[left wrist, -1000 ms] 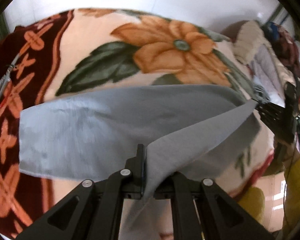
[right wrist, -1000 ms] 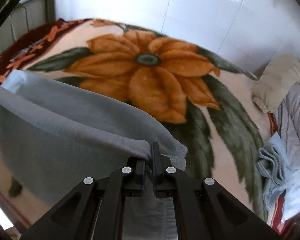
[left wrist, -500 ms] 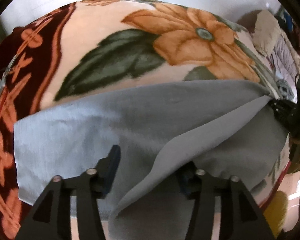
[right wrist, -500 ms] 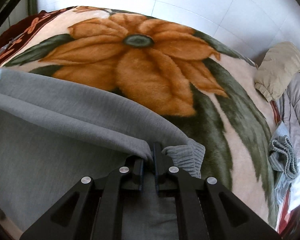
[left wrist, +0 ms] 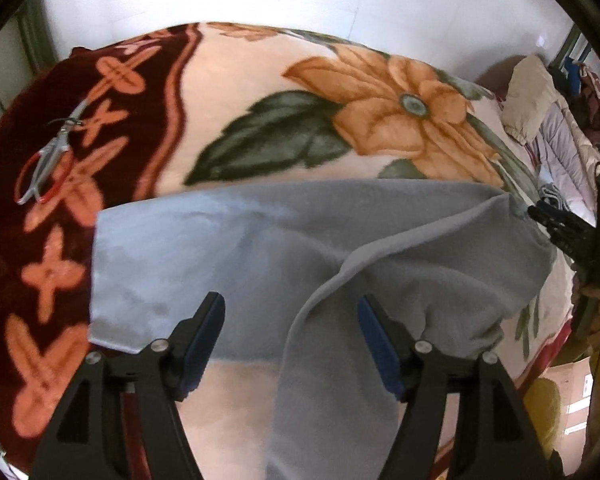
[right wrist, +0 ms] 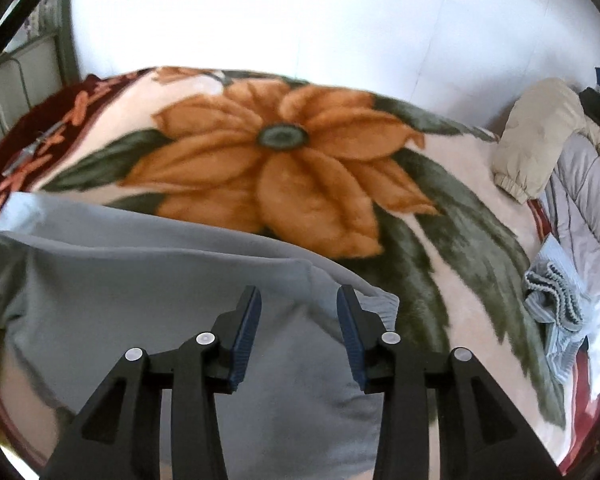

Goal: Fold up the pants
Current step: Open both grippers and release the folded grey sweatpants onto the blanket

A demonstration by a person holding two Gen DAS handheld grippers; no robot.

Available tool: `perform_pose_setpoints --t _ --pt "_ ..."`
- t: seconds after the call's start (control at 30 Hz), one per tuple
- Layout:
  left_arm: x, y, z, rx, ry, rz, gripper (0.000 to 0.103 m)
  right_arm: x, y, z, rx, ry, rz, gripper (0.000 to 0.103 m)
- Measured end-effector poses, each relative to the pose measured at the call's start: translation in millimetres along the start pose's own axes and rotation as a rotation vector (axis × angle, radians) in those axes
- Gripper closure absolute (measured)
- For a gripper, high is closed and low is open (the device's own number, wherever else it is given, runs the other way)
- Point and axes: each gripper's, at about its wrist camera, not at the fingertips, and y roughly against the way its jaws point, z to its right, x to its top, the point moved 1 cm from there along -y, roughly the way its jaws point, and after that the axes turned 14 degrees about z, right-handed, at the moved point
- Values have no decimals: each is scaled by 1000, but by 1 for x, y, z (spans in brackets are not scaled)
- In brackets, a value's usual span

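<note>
Pants [left wrist: 260,248], grey, lie folded over on the floral blanket [left wrist: 240,92] covering the bed; one layer doubled back, its folded edge running diagonally in the left wrist view. Left gripper [left wrist: 292,320]: jaws have just been opening, now spread wide, pads clear of the cloth below. Right gripper [right wrist: 298,312]: jaws have also just been opening, parted above the ribbed waistband [right wrist: 380,308], pinching nothing. Scissors [left wrist: 48,164] on the blanket's dark border, well apart.
</note>
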Motion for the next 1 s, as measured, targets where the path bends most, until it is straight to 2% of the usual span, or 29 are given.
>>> perform_pose_setpoints --t 0.33,0.6,0.73,0.83,1.0 --pt "-42 47 -19 43 80 -4 30 0 66 -50 88 1 61 62" --pt "-82 85 -28 33 159 17 30 -16 115 -96 128 16 76 62" --pt "-97 93 -28 43 149 22 30 -20 140 -112 125 7 85 62" --pt "-107 91 -26 84 117 1 30 -18 157 -120 147 -1 99 62" --pt "-119 84 -27 77 111 -8 30 -9 176 -140 128 47 110 61"
